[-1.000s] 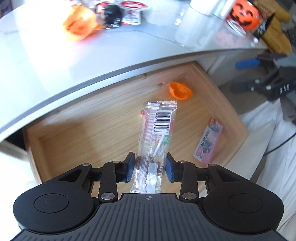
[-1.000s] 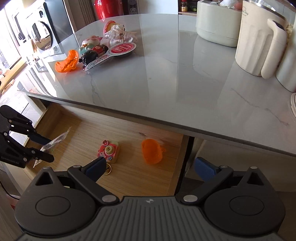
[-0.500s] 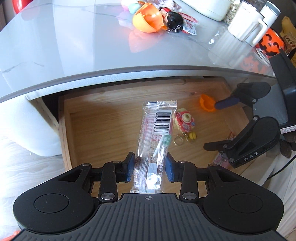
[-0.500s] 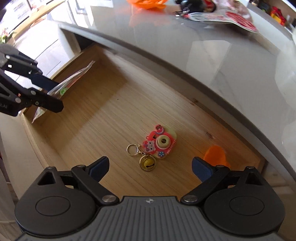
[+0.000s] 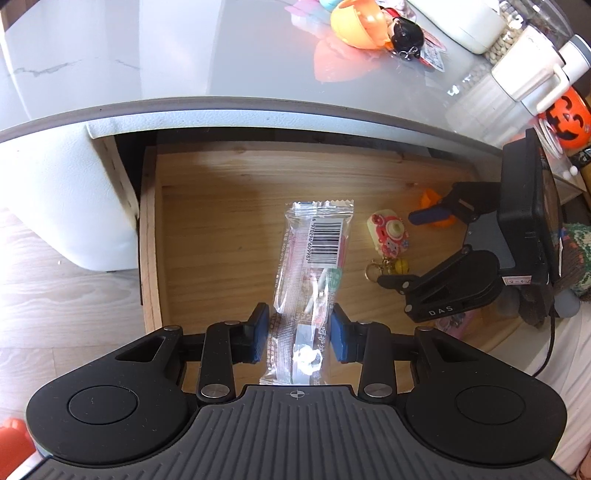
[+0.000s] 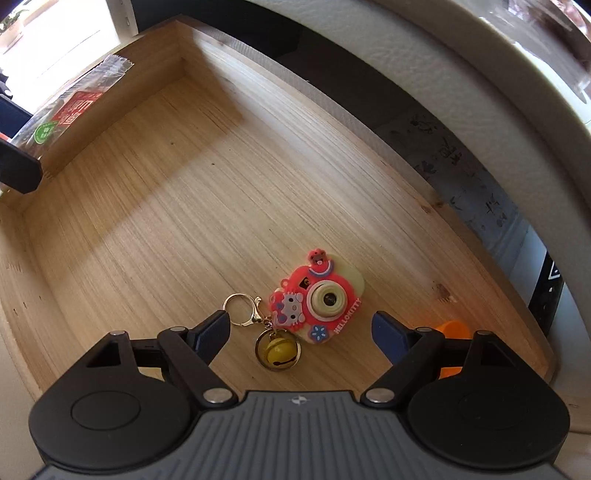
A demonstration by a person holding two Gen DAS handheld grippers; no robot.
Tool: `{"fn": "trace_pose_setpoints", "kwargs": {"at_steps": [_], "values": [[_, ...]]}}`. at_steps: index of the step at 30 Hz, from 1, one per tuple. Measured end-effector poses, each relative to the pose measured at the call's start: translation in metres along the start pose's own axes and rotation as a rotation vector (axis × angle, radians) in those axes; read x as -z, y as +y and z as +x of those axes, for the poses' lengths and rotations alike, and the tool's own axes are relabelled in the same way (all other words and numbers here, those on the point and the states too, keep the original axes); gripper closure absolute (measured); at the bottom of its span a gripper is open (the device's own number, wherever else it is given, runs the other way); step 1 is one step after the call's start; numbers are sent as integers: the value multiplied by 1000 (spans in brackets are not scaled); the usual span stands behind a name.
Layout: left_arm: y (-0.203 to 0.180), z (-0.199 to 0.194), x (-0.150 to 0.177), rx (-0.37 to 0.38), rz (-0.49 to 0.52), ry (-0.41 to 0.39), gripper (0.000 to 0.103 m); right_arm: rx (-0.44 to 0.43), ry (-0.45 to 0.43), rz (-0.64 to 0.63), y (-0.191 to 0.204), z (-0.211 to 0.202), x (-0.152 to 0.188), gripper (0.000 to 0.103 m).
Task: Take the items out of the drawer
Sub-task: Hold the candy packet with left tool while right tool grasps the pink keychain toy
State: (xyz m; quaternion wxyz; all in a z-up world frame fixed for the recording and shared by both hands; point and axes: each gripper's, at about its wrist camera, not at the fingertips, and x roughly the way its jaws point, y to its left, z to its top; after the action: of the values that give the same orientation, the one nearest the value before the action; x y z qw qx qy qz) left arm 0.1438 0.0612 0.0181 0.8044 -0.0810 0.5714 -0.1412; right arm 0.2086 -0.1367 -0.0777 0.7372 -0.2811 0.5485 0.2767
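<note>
My left gripper [image 5: 299, 328] is shut on a clear snack packet with a barcode [image 5: 314, 251], held above the front of the open wooden drawer [image 5: 229, 184]. The packet [image 6: 74, 107] shows at the far left of the right wrist view. My right gripper [image 6: 301, 326] is open and low in the drawer [image 6: 166, 206], its fingers either side of a pink toy-camera keychain [image 6: 317, 299] with a yellow bell [image 6: 279, 354]. In the left wrist view the right gripper [image 5: 408, 249] hangs beside that keychain [image 5: 388, 234]. An orange piece [image 6: 448, 328] lies behind the right finger.
A pink packet [image 5: 448, 326] lies under the right gripper near the drawer front. The grey tabletop [image 5: 184, 55] overhangs the drawer and carries an orange capsule toy [image 5: 356, 24], a white jug [image 5: 532, 79] and a pumpkin bucket [image 5: 565, 118]. A white padded seat [image 5: 55, 177] stands left.
My right gripper has dropped from above the tabletop down into the drawer, closing in on the camera keychain. My left gripper keeps hold of the packet and has swung left.
</note>
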Motion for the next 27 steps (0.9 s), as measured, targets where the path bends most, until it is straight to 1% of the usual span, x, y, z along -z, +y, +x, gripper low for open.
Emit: {"fn": "trace_pose_setpoints", "kwargs": {"at_steps": [3,6,9,10,13,14,16,19,20,22,24,25,26,27], "values": [[-1,3,-2,2,-4,7,65,-15,-5,-27,4,1,-2,18],[1,8,-5,-3,-16,12,65,-34,-8,-19,3,4,-5,18],[3,9,-7,-8,-35,17,65,-62,-52,-17,1,2,-8,18],[4,9,-7,-8,-42,17,65,-87,-68,-24,2,0,-8,18],[8,8,-6,-7,-58,18,65,-222,-73,-56,6,-14,-5,19],[8,8,-5,-9,-60,18,65,-229,-76,-70,8,-18,-2,19],[9,9,-5,-13,-60,21,65,-203,-81,-80,8,-22,4,19],[8,9,-4,-31,-48,31,65,-171,-25,-29,-4,-12,10,19],[7,9,-4,-39,-41,33,65,-148,-5,-22,-6,-9,11,19],[5,10,-4,-49,-31,33,65,-58,9,-30,-2,-7,14,19],[4,10,-4,-48,-28,35,65,26,-23,-53,-3,-13,16,19],[4,10,-4,-49,-28,36,65,36,-41,-52,-4,-16,17,19],[4,10,-3,-51,-27,38,65,13,-58,-33,-7,-21,17,19],[4,11,-3,-54,-26,42,65,-38,-66,-1,-11,-25,16,19]]}}
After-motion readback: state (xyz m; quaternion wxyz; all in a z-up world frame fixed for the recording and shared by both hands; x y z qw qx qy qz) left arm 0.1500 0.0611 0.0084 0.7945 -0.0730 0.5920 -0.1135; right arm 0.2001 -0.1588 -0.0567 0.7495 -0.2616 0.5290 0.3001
